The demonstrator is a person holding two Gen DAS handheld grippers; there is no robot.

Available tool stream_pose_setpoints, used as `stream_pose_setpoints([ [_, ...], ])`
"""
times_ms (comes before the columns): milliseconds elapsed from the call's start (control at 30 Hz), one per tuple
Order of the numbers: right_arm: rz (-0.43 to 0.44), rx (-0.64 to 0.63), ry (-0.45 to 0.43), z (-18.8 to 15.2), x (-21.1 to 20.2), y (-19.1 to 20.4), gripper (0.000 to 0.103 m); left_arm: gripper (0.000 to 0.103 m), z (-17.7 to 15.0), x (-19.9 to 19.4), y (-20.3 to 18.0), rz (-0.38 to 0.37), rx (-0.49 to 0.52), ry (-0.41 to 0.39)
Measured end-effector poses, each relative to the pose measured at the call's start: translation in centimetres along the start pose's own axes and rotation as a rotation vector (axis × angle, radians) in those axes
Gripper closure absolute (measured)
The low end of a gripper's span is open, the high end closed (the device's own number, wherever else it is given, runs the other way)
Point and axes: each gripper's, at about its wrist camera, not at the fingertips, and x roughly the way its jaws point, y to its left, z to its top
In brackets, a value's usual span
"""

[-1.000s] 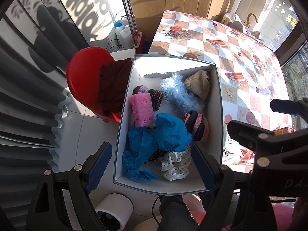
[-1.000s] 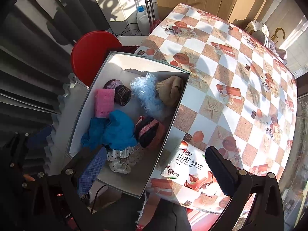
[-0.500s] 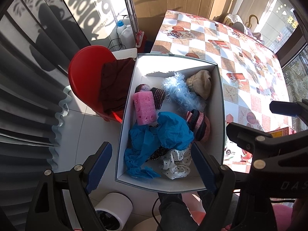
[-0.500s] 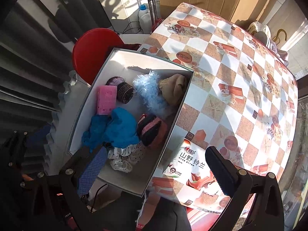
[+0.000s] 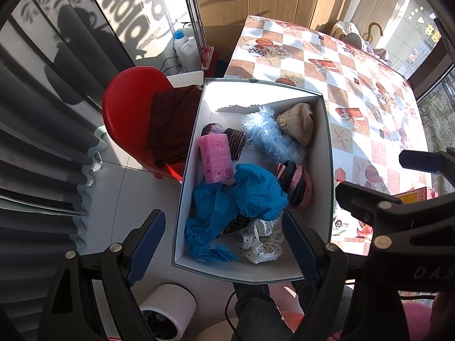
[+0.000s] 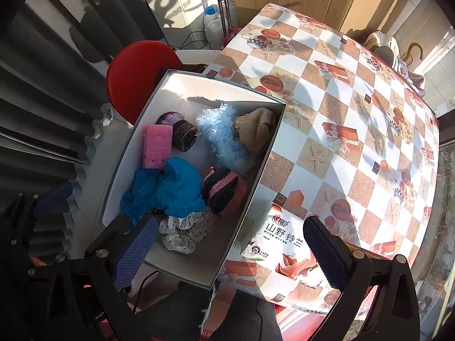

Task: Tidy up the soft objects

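A white box (image 5: 324,147) (image 6: 250,187) at the table's left edge holds soft things: a pink sponge (image 5: 215,159) (image 6: 157,150), a blue cloth (image 5: 241,199) (image 6: 170,190), a fluffy light-blue piece (image 5: 270,139) (image 6: 223,139), a tan knit hat (image 5: 298,122) (image 6: 256,130), a striped pink-black hat (image 5: 295,184) (image 6: 221,190), a dark knit piece (image 5: 236,142) (image 6: 184,135) and a dotted white cloth (image 5: 261,241) (image 6: 182,233). My left gripper (image 5: 224,244) is open and empty above the box's near end. My right gripper (image 6: 230,250) is open and empty over the box's near right wall.
The table (image 5: 355,91) (image 6: 355,113) has a checked cloth. A printed packet (image 6: 284,244) lies by the box. A red chair (image 5: 128,113) (image 6: 136,79) with a dark garment (image 5: 170,122) stands left of the box. A white roll (image 5: 167,309) sits on the floor.
Both grippers have drawn back and up a little from the box, so it looks smaller and farther. Nothing in the box has moved.
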Motion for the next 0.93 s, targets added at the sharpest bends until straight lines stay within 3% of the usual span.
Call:
stream_pose_setpoints([
  [767,-0.001,-0.003,0.001,-0.21,-0.04,0.12,0.0,0.016,-0.67,-0.15,1.03,0.002,-0.02,0.002],
  [933,0.0,-0.004,0.002,-0.22,-0.04,0.12,0.0,0.016,-0.79,-0.91,1.18,-0.027,-0.037,-0.047],
])
